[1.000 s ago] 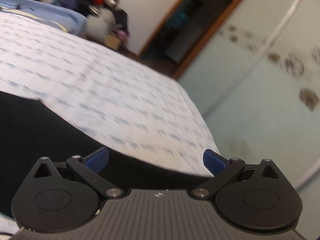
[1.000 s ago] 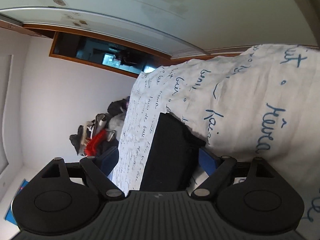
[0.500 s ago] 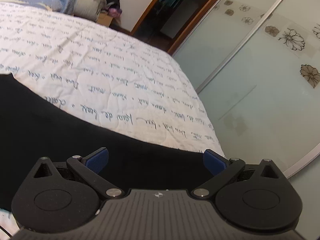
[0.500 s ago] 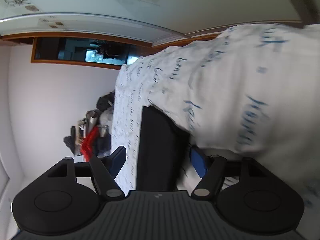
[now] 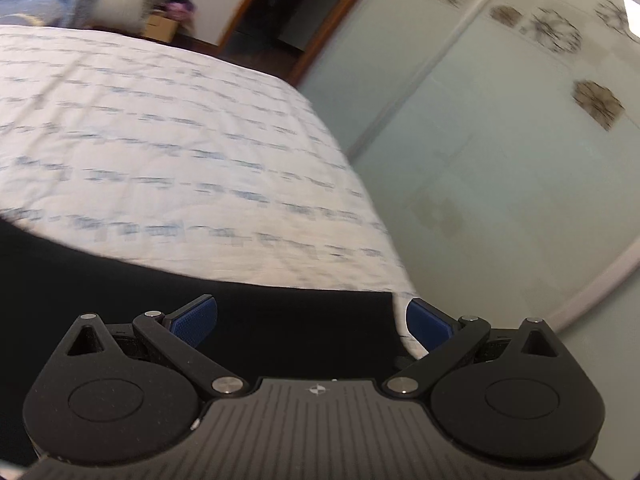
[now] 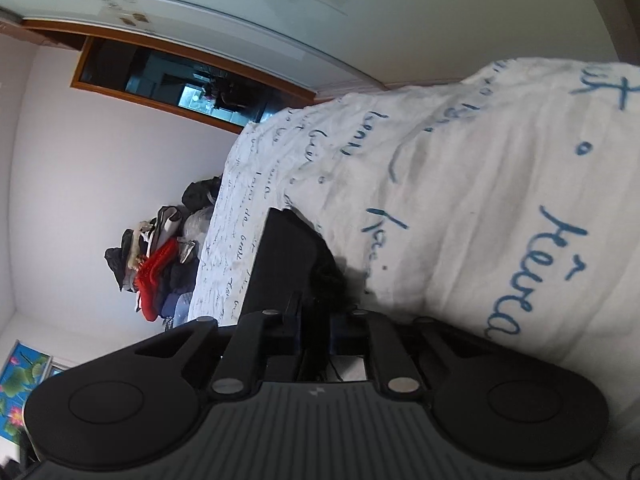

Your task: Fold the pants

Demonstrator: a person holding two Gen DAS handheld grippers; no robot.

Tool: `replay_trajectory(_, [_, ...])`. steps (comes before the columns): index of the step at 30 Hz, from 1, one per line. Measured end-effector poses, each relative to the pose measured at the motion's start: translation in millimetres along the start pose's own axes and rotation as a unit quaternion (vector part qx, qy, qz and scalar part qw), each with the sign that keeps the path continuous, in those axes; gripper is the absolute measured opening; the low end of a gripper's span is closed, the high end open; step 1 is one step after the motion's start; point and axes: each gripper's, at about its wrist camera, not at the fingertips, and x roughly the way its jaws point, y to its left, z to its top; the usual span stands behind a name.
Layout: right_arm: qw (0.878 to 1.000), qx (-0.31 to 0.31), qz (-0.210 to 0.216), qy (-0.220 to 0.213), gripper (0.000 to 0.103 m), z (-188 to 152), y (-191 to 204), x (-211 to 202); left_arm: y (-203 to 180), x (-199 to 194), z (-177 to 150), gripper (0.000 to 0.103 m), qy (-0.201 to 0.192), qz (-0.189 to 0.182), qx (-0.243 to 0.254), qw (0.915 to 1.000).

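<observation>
The black pants (image 5: 120,280) lie flat on a white bed cover with blue writing (image 5: 160,140). My left gripper (image 5: 310,320) is open just above their near edge, at the corner by the bed's side; the cloth lies under and between the blue pads (image 5: 192,322) without touching them. In the right wrist view the pants (image 6: 280,256) run away from me as a narrow dark strip. My right gripper (image 6: 314,320) is rolled on its side, and its jaws are closing, with the pants' bunched end pinched between them.
The bed's edge (image 5: 384,248) drops off beside frosted sliding doors with flower prints (image 5: 500,140). A dark doorway (image 5: 296,12) is beyond. A pile of clothes, one red (image 6: 152,264), sits against the wall past the bed's far end.
My right gripper's jaws came together on the end of the pants. My left gripper slid along the pants' edge to the corner by the bed's side, staying open.
</observation>
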Motion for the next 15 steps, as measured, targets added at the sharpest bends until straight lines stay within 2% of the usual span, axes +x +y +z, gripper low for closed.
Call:
replay_trajectory(2, [0.997,-0.067,-0.022,-0.009,0.008,-6,16,-1,-12,15,5,0.102,0.017,-0.02,0.007,0.9996])
replay_trajectory(4, [0.989,-0.14,-0.037,-0.016,0.008,-16,34,-4,-24,35,12,0.102,0.045,-0.03,0.006,0.9985])
replay_trajectory(7, [0.959,-0.272,-0.067,-0.041,0.008,-38,68,-9,-48,66,19,0.102,0.08,-0.037,0.021,0.9959])
replay_trajectory(11, [0.931,-0.357,-0.064,-0.047,0.008,-60,91,-10,-78,111,14,0.102,0.138,-0.034,0.064,0.9878])
replay_trajectory(12, [0.924,-0.374,-0.067,-0.048,0.008,-64,94,-10,-83,122,10,0.099,0.153,-0.029,0.079,0.9846])
replay_trajectory(15, [0.917,-0.391,-0.071,-0.038,0.008,-71,95,-10,-100,147,-4,0.097,0.183,-0.002,0.132,0.9743])
